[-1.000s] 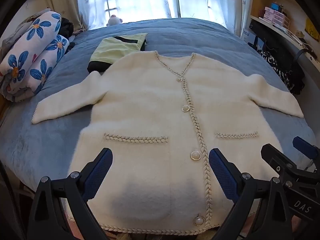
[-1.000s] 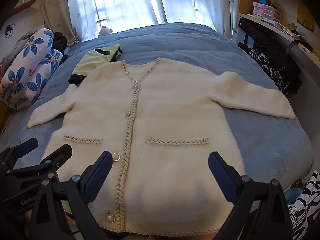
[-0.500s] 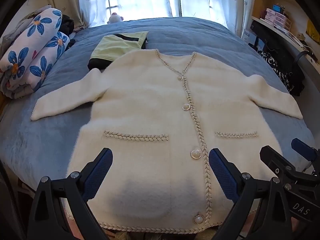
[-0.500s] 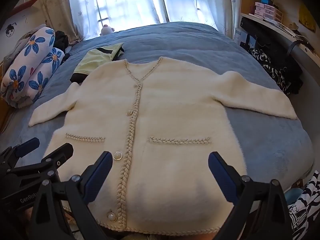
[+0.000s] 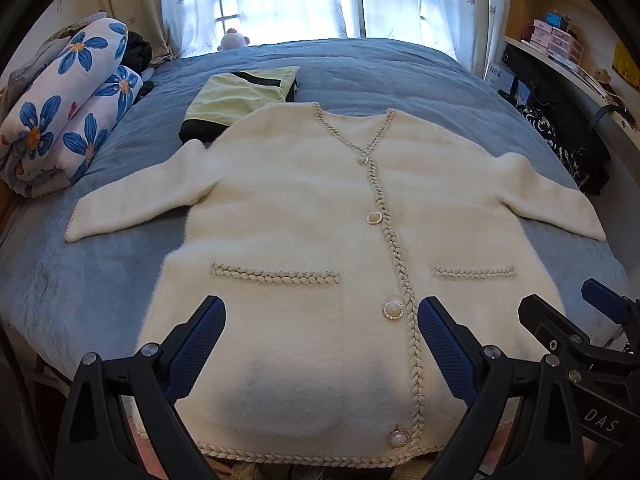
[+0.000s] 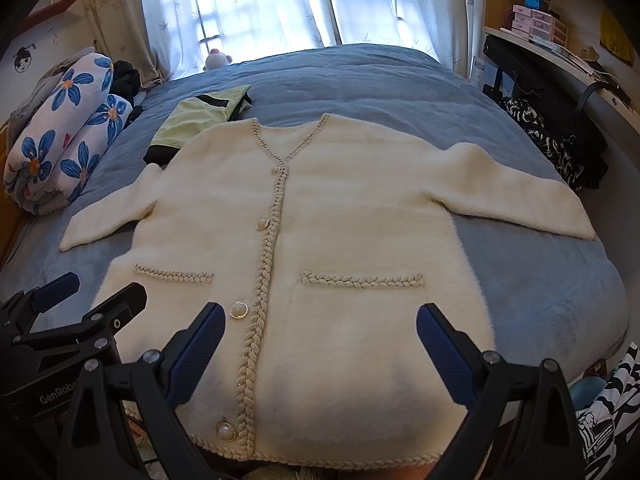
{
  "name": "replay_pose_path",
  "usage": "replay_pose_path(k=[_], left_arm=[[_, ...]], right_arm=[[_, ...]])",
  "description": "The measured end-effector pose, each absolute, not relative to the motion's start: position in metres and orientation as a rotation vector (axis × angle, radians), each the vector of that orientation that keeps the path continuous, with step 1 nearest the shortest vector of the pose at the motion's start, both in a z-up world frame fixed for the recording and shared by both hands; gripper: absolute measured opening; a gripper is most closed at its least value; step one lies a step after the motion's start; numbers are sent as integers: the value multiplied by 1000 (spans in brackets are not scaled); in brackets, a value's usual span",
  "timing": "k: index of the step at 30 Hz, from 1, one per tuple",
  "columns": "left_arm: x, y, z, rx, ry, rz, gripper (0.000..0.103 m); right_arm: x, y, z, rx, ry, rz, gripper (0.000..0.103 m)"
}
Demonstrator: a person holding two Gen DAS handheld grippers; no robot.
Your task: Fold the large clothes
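Note:
A cream fuzzy cardigan with braided trim and pearl buttons lies flat and buttoned on the blue bed, sleeves spread to both sides. It also shows in the right wrist view. My left gripper is open and empty, hovering above the hem's left half. My right gripper is open and empty above the hem's right half. The right gripper shows at the lower right of the left wrist view. The left gripper shows at the lower left of the right wrist view.
A folded light green and black garment lies behind the cardigan's left shoulder. A rolled blue-flower quilt sits at the bed's left edge. A desk with black bags stands to the right. The blue bed extends to the window.
Both grippers tilted up slightly, so the cardigan sits a little lower in each view. The cardigan itself has not moved. Both jaws stay open.

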State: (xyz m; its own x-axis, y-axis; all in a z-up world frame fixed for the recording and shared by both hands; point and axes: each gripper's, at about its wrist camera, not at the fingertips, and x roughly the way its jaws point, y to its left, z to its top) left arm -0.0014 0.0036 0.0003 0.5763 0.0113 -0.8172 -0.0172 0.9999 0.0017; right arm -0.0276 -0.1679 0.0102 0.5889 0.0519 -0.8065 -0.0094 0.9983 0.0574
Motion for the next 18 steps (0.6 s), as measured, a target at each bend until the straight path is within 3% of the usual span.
replay_pose_path(k=[18], left_arm=[[-10, 0, 8, 6, 904, 23, 96]], right_arm=[[-31, -171, 14, 72, 939, 45, 97]])
